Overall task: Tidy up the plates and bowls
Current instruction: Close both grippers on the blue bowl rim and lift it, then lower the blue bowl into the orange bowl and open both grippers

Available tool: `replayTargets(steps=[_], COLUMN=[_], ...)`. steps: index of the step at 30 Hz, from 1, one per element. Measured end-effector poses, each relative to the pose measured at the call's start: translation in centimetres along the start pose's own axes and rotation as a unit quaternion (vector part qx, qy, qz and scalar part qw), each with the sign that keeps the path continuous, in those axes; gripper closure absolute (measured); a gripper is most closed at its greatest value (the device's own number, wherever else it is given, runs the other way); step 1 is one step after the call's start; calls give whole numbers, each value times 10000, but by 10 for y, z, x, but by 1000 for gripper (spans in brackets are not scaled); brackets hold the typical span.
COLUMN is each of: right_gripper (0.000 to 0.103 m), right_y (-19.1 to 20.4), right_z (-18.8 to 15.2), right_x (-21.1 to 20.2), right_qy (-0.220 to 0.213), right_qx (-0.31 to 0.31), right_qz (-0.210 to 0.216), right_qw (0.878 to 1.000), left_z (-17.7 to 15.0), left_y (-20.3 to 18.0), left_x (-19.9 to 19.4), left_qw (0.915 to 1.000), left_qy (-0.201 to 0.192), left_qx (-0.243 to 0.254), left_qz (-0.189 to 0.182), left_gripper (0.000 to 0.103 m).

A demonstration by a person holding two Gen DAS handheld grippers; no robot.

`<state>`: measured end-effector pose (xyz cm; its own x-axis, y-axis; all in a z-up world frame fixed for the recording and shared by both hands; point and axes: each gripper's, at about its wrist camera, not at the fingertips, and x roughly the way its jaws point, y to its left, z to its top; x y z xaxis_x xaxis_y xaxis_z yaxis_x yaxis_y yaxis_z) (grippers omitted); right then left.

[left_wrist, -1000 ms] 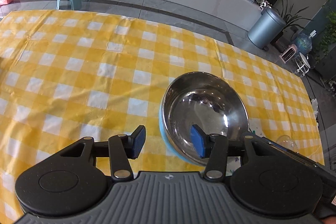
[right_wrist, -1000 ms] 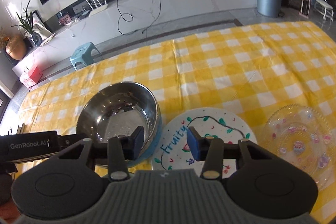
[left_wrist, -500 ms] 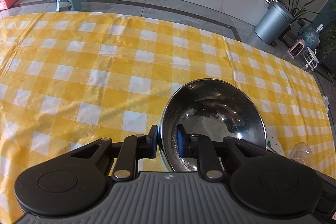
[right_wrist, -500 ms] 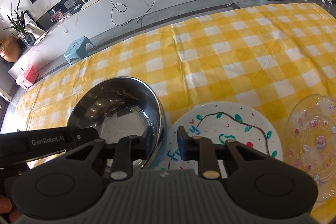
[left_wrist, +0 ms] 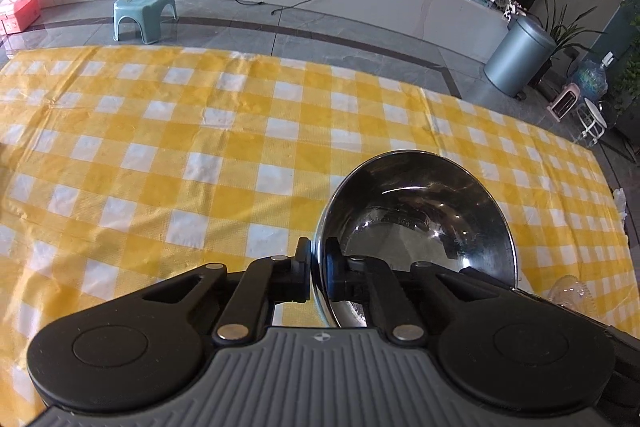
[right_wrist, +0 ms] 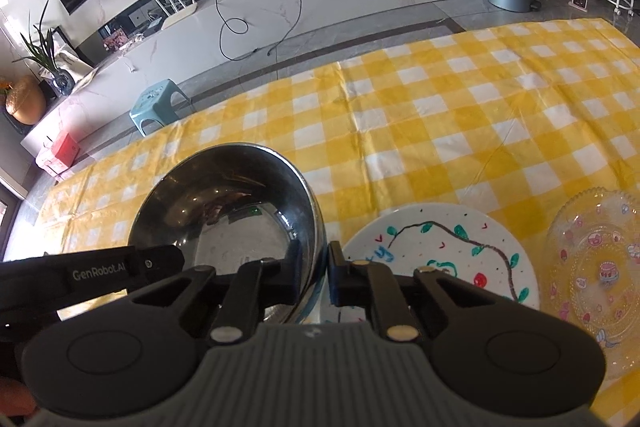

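I am gripping the shiny steel bowl [left_wrist: 420, 223] with both tools: my left gripper [left_wrist: 317, 269] is pinching its near-left rim, my right gripper [right_wrist: 315, 273], jaws just closing, its right rim. A painted plate [right_wrist: 440, 247] is lying right of those fingers, partly hidden.

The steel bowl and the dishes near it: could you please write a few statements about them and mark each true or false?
1. Both grippers pinch the steel bowl at its rim. True: left gripper, right gripper.
2. The bowl holds soup. False: it is empty.
3. The painted white plate lies between the bowl and the clear glass plate. True.
4. The tablecloth is plain blue. False: yellow and white checks.
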<state>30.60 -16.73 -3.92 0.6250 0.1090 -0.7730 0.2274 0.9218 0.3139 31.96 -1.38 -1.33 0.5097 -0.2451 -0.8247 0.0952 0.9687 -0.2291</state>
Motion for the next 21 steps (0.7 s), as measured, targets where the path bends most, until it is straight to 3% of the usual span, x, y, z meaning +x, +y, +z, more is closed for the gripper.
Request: replayTargets(steps=[11,21], right_gripper=[93,94], right_y=[13,18], right_z=[-22,-78], right_x=[-79,-141], right_qy=[-337,-226], right_qx=[75,151], right_qz=[481,936], right_qw=[9982,9952], left_z=[-27,-76], left_y=[4,23], left_x=[-88,-149], left_qw=[9984,9966], left_qy=[-555,-740], left_qx=[-57,-375], left_qz=[-3,10], left_gripper=[95,93])
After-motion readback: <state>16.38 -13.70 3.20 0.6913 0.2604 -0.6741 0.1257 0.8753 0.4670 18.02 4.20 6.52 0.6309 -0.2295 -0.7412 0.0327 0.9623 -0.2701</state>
